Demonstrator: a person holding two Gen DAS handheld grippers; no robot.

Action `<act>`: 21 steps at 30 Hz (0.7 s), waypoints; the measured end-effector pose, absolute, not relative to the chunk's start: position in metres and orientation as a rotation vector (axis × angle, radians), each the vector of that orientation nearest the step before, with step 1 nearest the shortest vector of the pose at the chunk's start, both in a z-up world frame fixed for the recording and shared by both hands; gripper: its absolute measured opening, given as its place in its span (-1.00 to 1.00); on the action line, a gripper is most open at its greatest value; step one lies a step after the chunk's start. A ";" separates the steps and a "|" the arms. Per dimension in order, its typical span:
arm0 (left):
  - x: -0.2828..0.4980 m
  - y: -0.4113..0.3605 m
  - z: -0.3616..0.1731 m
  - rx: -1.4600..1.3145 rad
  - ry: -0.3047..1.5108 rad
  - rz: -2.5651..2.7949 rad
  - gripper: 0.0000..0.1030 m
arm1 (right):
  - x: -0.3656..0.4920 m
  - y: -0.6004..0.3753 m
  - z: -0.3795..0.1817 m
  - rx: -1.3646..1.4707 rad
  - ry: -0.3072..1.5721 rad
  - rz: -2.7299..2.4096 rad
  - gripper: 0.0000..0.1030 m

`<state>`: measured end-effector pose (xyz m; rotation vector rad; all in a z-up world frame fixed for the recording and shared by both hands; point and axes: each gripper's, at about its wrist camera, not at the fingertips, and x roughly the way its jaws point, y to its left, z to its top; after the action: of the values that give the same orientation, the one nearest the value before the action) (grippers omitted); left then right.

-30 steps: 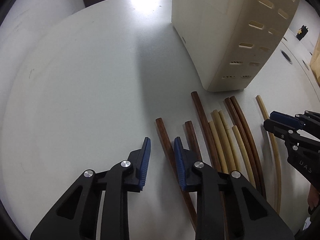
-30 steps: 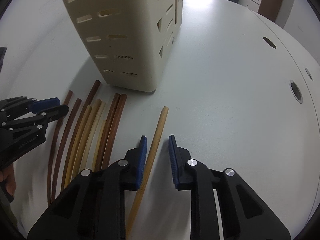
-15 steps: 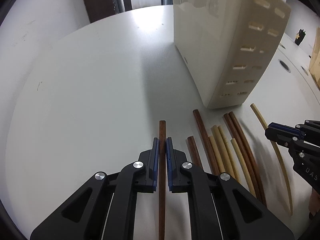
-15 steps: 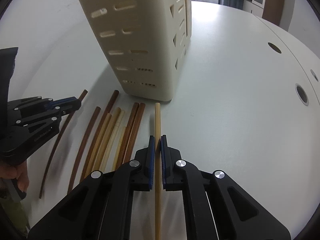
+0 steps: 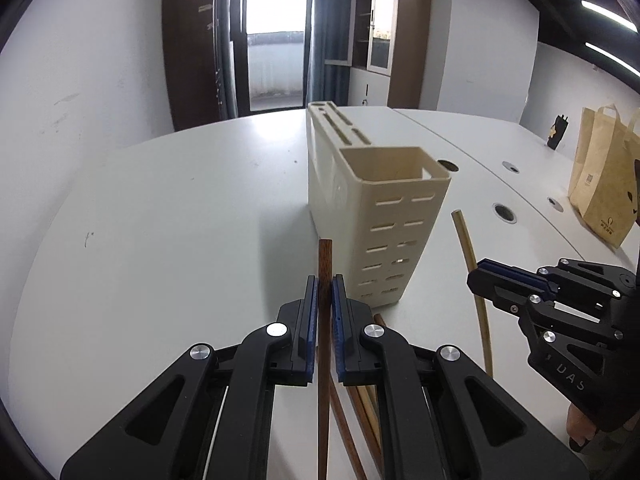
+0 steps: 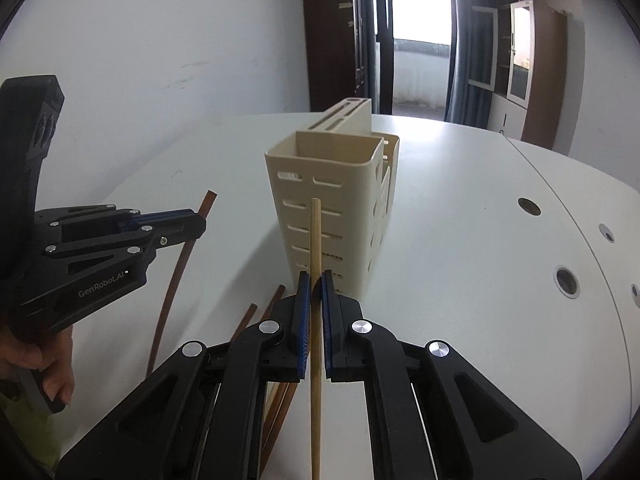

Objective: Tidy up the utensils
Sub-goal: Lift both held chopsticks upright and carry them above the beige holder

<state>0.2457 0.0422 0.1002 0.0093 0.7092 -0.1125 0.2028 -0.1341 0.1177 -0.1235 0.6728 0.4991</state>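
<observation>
Two chopsticks were pinched off the table (image 5: 168,216), the dark chopstick (image 5: 324,264) in the left gripper (image 5: 324,300) and the pale chopstick (image 6: 315,232) in the right gripper (image 6: 315,292), both short of the holder (image 5: 384,208), whose rim could snag either long tip and twist it loose.

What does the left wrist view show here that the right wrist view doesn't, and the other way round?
Only the left wrist view: a brown paper bag on the table's far right. Only the right wrist view: the hand gripping the left gripper's handle. Both: the cream utensil holder, the left gripper shut on a dark chopstick, the right gripper shut on a light chopstick, and loose chopsticks below.
</observation>
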 end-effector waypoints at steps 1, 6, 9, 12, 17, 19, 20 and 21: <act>0.244 0.041 0.107 0.010 0.688 -0.109 -0.88 | 0.203 -0.136 0.122 -0.118 0.663 0.501 -0.87; 0.241 0.040 0.114 -0.014 0.604 -0.116 -0.88 | 0.209 -0.149 0.144 -0.095 0.605 0.515 -0.87; 0.237 0.046 0.131 -0.033 0.547 -0.129 -0.88 | 0.213 -0.155 0.153 -0.091 0.559 0.518 -0.87; 0.231 0.045 0.144 -0.038 0.492 -0.134 -0.88 | 0.220 -0.160 0.161 -0.076 0.534 0.521 -0.87; 0.231 0.043 0.164 -0.062 0.393 -0.143 -0.88 | 0.222 -0.158 0.178 -0.053 0.484 0.531 -0.87; 0.232 0.038 0.171 -0.069 0.351 -0.146 -0.88 | 0.225 -0.160 0.186 -0.030 0.460 0.540 -0.87; 0.233 0.035 0.173 -0.067 0.331 -0.141 -0.88 | 0.223 -0.158 0.191 -0.021 0.450 0.550 -0.87; 0.235 0.031 0.174 -0.059 0.310 -0.136 -0.88 | 0.223 -0.159 0.197 -0.013 0.436 0.560 -0.87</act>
<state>0.2350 0.0307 0.1741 -0.0587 0.3097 -0.1358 0.2232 -0.1587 0.1970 -0.0135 0.4363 0.5604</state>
